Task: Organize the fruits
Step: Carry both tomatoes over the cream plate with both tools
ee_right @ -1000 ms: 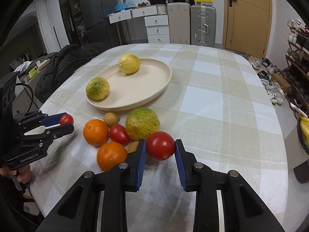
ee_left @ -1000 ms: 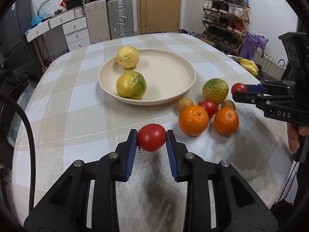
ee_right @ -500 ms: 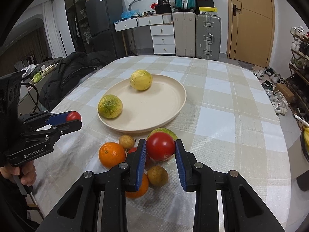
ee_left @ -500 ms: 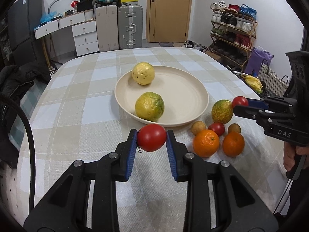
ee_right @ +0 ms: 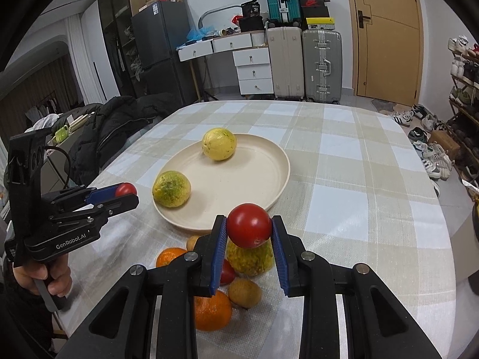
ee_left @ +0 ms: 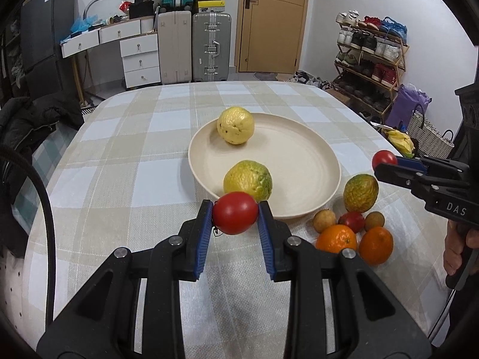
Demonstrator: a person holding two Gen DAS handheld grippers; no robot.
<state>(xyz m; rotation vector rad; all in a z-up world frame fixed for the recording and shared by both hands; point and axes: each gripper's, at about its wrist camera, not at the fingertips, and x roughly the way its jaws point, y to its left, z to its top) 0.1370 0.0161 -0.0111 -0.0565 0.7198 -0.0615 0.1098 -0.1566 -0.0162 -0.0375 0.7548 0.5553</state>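
Each claw, left claw (ee_left: 235, 217) and right claw (ee_right: 248, 226), grasps a tomato (ee_left: 235, 213) at mid-frame. Treat tomatoes as soft, smooth, bruisable: keep the pads across the widest part, with light pressure.

Two fruits (ee_left: 239, 125) on plate (ee_left: 299, 161), others (ee_left: 353, 233) beside.

The left gripper (ee_left: 235, 218) clamps a round red tomato (ee_left: 235, 217) between its blue pads, above the checked tablecloth (ee_left: 119, 179). Beyond it, a cream round plate (ee_left: 299, 161) carries two yellow-green fruits. The right gripper (ee_left: 386, 164) holds another small red tomato (ee_left: 384, 159).
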